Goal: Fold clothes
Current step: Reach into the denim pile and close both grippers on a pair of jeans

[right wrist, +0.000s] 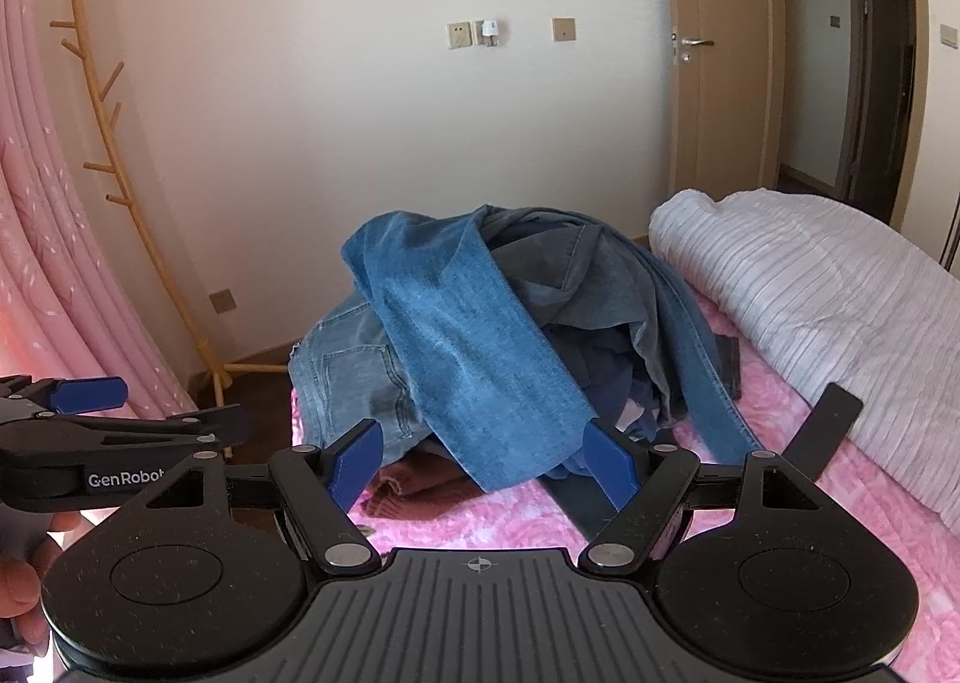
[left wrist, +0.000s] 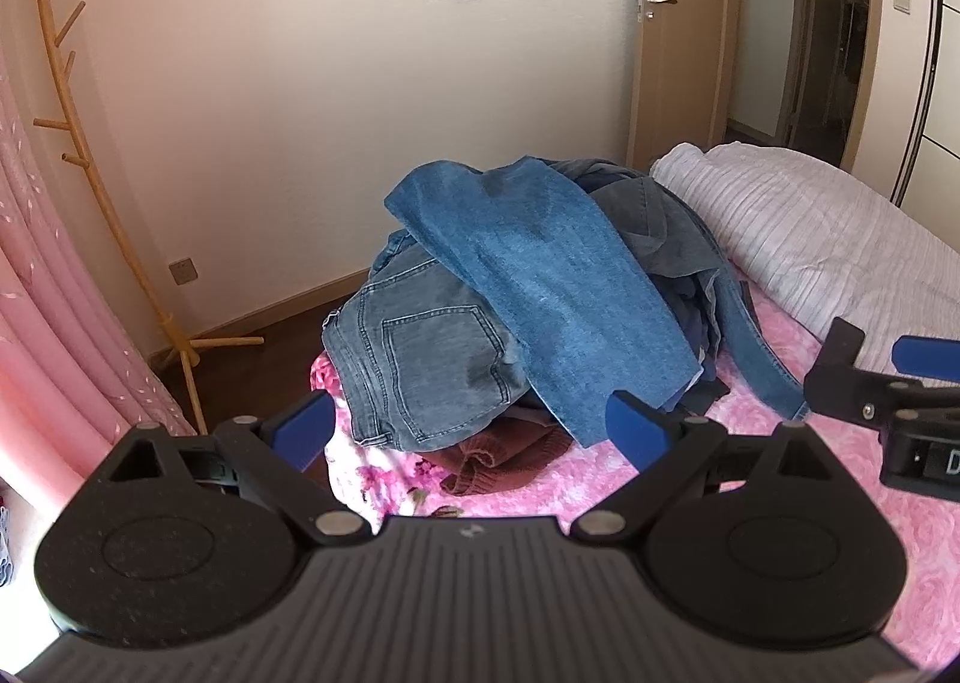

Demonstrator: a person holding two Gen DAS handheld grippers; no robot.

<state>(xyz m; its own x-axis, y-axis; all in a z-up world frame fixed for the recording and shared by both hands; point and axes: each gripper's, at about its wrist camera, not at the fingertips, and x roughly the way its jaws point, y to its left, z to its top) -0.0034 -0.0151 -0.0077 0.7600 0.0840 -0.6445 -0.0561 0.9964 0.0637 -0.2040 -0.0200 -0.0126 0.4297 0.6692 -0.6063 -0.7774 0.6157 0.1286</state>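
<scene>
A pile of jeans (left wrist: 516, 299) is sitting heaped on the pink bed (left wrist: 798, 479), beside a rolled white quilt (left wrist: 810, 239). Denim is heavy, floppy and probably tangled underneath; the top leg's hem looks the easiest hold. Left gripper (left wrist: 471, 434) and right gripper (right wrist: 480, 464) are hovering with jaws wide, holding nothing.

A: State garment colours.
B: Top jeans (left wrist: 540, 287): mid blue denim. Lower jeans (left wrist: 420, 359): faded grey-blue. Sweater (left wrist: 498, 458): rust brown.
A: Bedding?
B: Sheet (left wrist: 780, 443): pink, rose pattern. Blanket (right wrist: 828, 299): white, ribbed stripes. Curtain (right wrist: 42, 263): pink.
</scene>
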